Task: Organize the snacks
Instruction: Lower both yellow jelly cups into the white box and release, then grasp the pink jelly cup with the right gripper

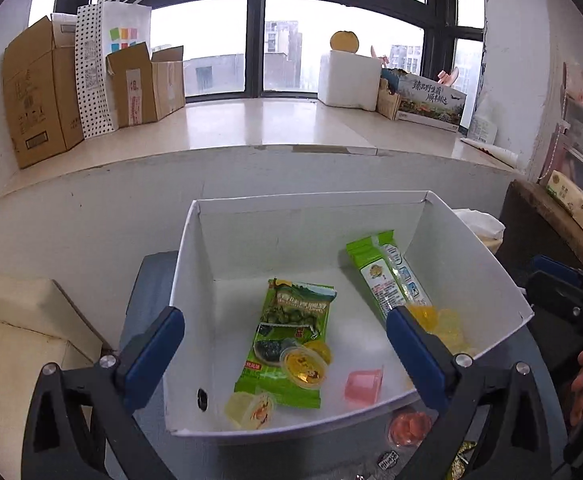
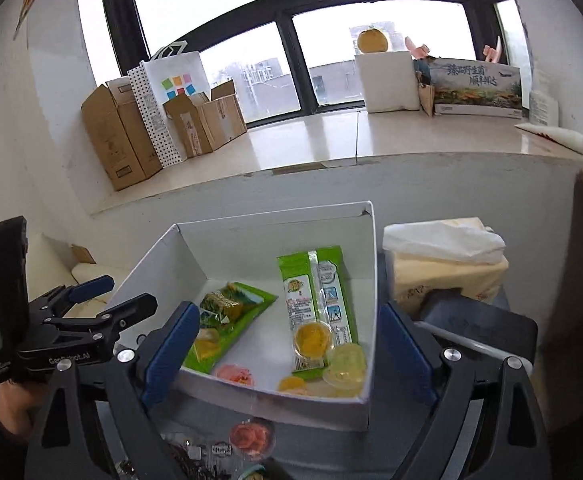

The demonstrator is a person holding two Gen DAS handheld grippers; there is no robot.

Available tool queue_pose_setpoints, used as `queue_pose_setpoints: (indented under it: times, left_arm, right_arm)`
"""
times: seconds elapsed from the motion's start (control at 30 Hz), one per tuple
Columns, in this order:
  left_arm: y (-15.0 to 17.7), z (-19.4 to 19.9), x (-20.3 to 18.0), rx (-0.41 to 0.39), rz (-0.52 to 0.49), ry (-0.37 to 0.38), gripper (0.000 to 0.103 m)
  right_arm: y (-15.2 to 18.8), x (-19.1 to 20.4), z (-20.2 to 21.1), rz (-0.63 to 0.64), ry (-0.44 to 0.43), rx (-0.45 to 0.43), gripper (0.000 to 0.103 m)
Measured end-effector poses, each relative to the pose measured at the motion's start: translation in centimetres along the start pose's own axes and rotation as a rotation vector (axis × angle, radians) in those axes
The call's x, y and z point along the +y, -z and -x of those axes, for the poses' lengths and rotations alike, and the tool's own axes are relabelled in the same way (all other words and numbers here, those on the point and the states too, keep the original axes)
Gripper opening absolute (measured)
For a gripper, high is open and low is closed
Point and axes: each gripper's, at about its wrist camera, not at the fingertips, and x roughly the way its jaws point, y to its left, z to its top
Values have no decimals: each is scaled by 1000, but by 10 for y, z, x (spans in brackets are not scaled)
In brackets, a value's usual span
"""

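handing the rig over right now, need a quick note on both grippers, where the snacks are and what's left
Left gripper: open, empty, hovering over the white box.
Right gripper: open, empty, also aimed at the box.
In the box: a green seaweed snack pack, a long green packet leaning on the right wall, a pink jelly cup and several yellow jelly cups.
Left to do: a red jelly cup sits on the table just in front of the box, with a few small wrapped snacks nearer the rig; these look like the next picks.
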Motion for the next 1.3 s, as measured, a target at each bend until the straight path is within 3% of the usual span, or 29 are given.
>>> queue_pose_setpoints:
  times: [0.03,0.3,0.47,0.67,1.0,1.3]
  left_arm:
    - [1,3,-1,-4,2,1,103]
    - [28,46,-11,-36,-6,2,103]
    - [74,85,-16,-33,42,69,103]
    - [129,110,-22,-16,65,85,103]
    - [161,122,-21,8,52,54,103]
    - [160,115,-5,18,70,20,103]
  right_arm:
    - [1,0,3,-1,2,2,103]
    - [30,1,43,-9,1,-8,103]
    - [67,-3,58,-70,-31,20,103]
    - [109,5,58,-46,-69,77,103]
    - [111,38,18,28,-108,118,103]
    - [110,48,-42,51,-30,199,103]
